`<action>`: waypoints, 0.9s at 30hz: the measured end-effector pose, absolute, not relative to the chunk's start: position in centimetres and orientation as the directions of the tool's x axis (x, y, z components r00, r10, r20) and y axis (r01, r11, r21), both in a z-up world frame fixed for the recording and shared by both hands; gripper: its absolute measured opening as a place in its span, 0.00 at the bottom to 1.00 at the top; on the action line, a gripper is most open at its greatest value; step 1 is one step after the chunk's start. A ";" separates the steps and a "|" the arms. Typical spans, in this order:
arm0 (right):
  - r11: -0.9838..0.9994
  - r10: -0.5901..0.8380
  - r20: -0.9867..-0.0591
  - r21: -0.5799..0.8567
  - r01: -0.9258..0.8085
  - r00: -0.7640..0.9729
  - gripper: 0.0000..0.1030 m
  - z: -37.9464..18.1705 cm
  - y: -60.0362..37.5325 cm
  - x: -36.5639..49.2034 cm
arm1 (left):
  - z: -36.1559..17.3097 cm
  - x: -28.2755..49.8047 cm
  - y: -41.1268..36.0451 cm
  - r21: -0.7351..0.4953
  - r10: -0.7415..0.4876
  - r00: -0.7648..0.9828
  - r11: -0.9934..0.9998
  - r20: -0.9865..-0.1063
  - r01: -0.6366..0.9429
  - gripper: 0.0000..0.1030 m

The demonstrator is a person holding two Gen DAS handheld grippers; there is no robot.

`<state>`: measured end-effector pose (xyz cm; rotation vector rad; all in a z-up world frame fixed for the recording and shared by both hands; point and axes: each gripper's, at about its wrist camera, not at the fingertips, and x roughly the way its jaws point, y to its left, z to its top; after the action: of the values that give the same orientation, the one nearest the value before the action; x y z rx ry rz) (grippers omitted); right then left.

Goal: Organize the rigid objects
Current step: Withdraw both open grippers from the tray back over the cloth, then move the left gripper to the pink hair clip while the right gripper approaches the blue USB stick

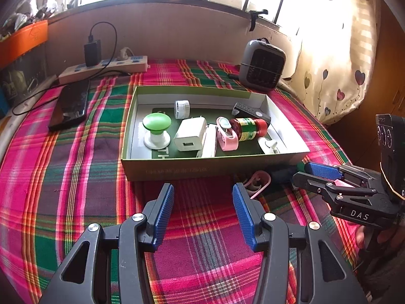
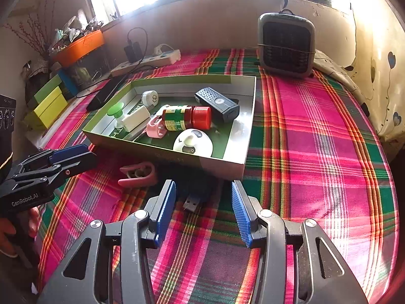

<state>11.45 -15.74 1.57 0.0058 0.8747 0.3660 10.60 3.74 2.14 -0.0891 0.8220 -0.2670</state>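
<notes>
A: Checking the box (image 2: 249, 116): already holding a green knob (image 1: 156, 124), white charger (image 1: 189, 133), red-capped bottle (image 2: 186, 118), black remote (image 2: 217, 103), pink clip (image 1: 226, 134), white round piece (image 2: 192, 139).

B: Listing leftovers: pink hook (image 2: 138, 174) and USB stick (image 2: 191, 202) lying on the plaid cloth (image 2: 316, 136), just outside the near wall.

A: Noting the left gripper (image 1: 203, 193): jaws apart, holding nothing.

B: Noting the right gripper (image 2: 203, 190): jaws apart, empty, hovering near the stick. Judging the sorting mostly finished.

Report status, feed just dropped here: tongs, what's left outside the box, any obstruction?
Left tongs open, empty. Right tongs open, empty, USB plug just ahead. Pink clip outside box. Path clear.
</notes>
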 end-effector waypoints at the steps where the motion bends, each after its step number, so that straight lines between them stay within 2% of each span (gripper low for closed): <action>1: 0.935 0.321 -0.749 0.154 -0.319 0.579 0.45 1.5 -15.6 11.4 | 2.0 10.5 3.8 -0.183 -0.271 0.646 0.962 -0.714 0.201 0.47; 11: 0.926 0.310 -0.774 0.115 -0.359 0.552 0.45 0.5 -14.3 11.9 | 1.6 10.0 4.1 -0.210 -0.297 0.630 0.955 -0.717 0.212 0.47; 21: 0.887 0.376 -0.773 0.140 -0.441 0.510 0.45 0.7 -13.5 10.5 | 1.3 10.8 3.2 -0.240 -0.351 0.600 0.936 -0.719 0.260 0.47; 27: 0.902 0.321 -0.772 0.074 -0.424 0.548 0.45 1.0 -13.6 11.2 | 1.1 11.1 3.1 -0.250 -0.364 0.586 0.930 -0.724 0.269 0.47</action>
<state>11.23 -13.63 0.95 -0.1264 0.8867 0.4431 11.06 3.08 1.10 -0.1181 0.8695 -0.3704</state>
